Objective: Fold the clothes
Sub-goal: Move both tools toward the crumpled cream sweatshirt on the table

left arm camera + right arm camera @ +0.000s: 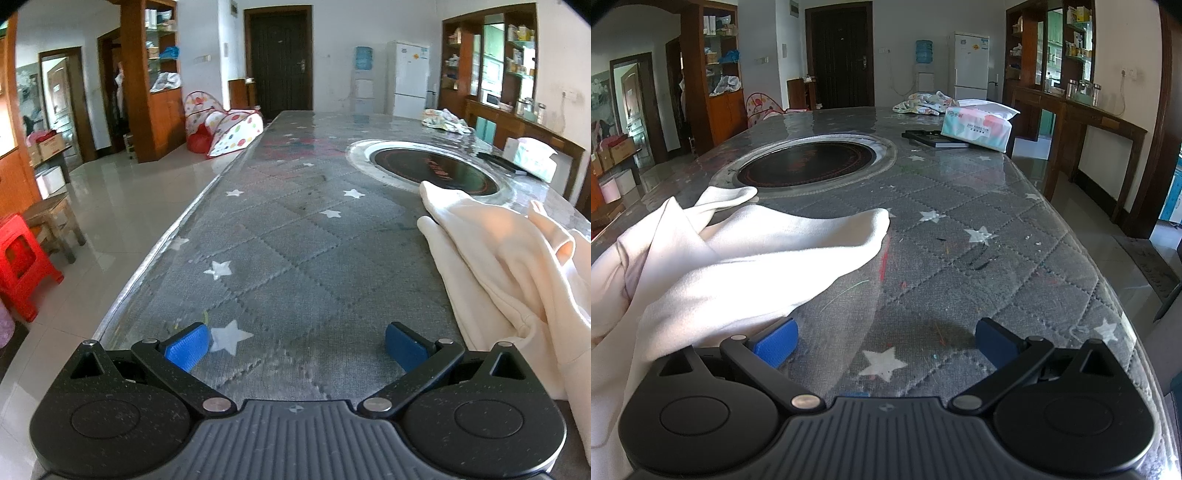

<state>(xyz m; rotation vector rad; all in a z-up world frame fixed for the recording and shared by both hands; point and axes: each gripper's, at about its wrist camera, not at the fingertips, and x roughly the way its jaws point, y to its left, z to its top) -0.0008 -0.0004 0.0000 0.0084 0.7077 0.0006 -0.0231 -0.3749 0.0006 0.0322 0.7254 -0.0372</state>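
A cream-white garment point(517, 269) lies crumpled on the grey quilted table cover, at the right of the left wrist view. In the right wrist view the same garment point(713, 262) fills the left side, with two sleeve-like ends reaching toward the round cooktop. My left gripper point(297, 347) is open over bare table, just left of the cloth, nothing between its blue pads. My right gripper point(886, 345) is open too, low over the table; its left pad point(775, 345) sits at the garment's edge, and I cannot tell whether it touches.
A round black induction cooktop point(809, 164) is sunk in the table point(280, 236) beyond the garment. A tissue pack point(977, 125), a flat black item point(936, 138) and a patterned cloth point(923, 103) lie at the far end. Table edges drop to tiled floor; a red stool point(22, 266) stands left.
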